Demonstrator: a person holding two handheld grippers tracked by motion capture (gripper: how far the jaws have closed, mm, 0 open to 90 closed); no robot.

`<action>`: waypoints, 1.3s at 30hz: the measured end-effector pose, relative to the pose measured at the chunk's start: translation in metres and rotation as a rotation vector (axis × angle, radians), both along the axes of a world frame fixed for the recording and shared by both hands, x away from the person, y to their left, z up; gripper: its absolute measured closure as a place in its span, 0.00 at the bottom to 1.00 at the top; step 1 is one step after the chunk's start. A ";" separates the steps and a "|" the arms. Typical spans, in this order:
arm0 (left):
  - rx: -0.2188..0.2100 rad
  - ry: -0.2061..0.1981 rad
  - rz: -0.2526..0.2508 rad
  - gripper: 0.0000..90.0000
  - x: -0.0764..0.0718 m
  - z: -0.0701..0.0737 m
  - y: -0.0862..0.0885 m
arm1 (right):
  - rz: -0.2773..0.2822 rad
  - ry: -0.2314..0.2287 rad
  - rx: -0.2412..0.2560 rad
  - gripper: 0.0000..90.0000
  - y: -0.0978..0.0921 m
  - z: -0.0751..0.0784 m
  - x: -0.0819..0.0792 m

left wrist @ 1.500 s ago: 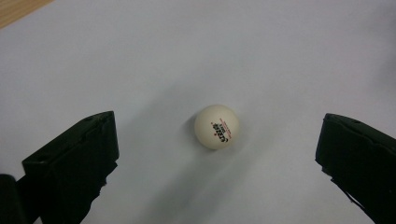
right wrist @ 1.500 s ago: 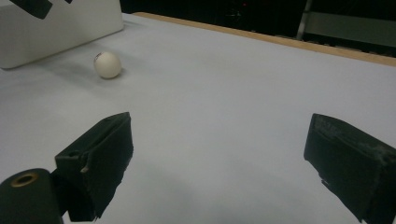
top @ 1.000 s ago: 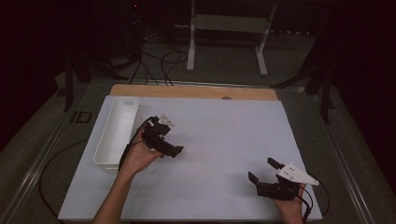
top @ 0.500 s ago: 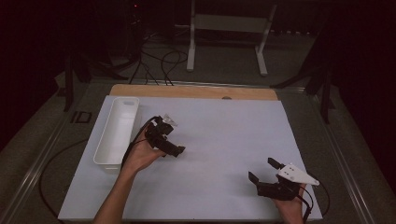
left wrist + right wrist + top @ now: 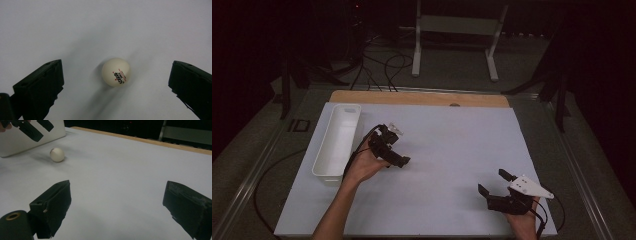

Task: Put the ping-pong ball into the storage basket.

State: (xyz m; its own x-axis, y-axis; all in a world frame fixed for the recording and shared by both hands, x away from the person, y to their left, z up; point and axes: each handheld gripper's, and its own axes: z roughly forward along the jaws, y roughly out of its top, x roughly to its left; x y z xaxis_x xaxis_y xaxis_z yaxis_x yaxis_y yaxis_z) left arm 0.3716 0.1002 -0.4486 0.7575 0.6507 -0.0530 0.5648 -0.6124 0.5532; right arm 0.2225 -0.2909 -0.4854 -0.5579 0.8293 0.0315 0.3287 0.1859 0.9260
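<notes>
A white sheet covers the table (image 5: 452,150), with a wooden strip along its far edge and a dark room behind. A white bin (image 5: 337,140) sits at the left. The left tool (image 5: 117,82) hangs wide above the ball (image 5: 116,72) (not touching it). The right tool (image 5: 494,185) rests low at the near right corner, jaws wide, well apart from the ball.

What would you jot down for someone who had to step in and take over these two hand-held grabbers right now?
Left gripper: open, hanging over the white ball, one jaw on each side, not touching it.
Right gripper: open, holding nothing, near the table's front right corner.
The ball lies on the white table, just right of the long white tray.
Done: left gripper lined up on the ball.
Left: close on the ball and lift it; the tray seems the likely place for it.
</notes>
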 end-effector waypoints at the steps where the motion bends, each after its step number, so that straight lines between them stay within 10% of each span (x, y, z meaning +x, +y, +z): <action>1: 0.001 -0.002 0.002 0.01 0.000 0.000 0.000 | 0.000 -0.001 0.000 0.08 0.000 0.000 0.000; 39: 0.041 0.065 0.007 0.01 0.015 -0.018 -0.008 | -0.001 0.004 -0.006 0.08 0.000 -0.001 0.001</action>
